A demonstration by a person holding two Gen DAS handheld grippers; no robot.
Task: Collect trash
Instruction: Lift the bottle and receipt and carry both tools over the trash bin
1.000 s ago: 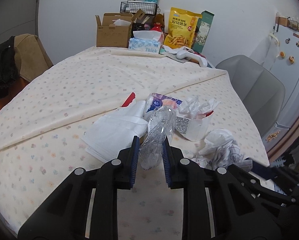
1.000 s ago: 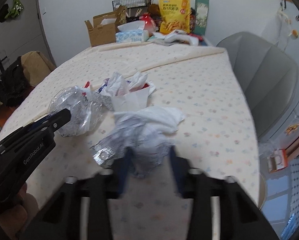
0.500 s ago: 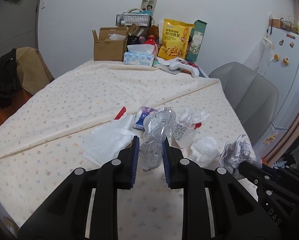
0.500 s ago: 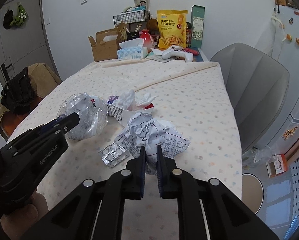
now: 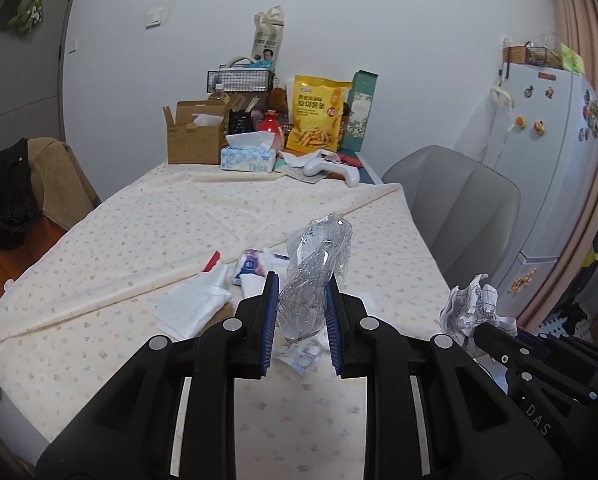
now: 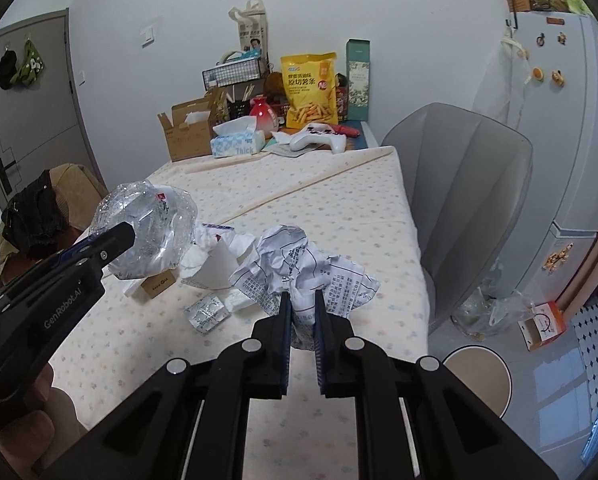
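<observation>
clear crushed bottle (image 5: 317, 276), white printed paper (image 6: 299, 272), cream floral tablecloth (image 5: 159, 232)

Each camera looks forward along its own fingers, down the table (image 5: 147, 232) toward the clutter against the far wall at 12 o'clock. The left view sits close over the near edge; the right view looks from slightly further right. Both share the chair (image 6: 463, 184) at 2 o'clock.

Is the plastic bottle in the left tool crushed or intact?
Crushed: the clear plastic bottle is crumpled and creased between the left tool fingers, its walls collapsed.
</observation>
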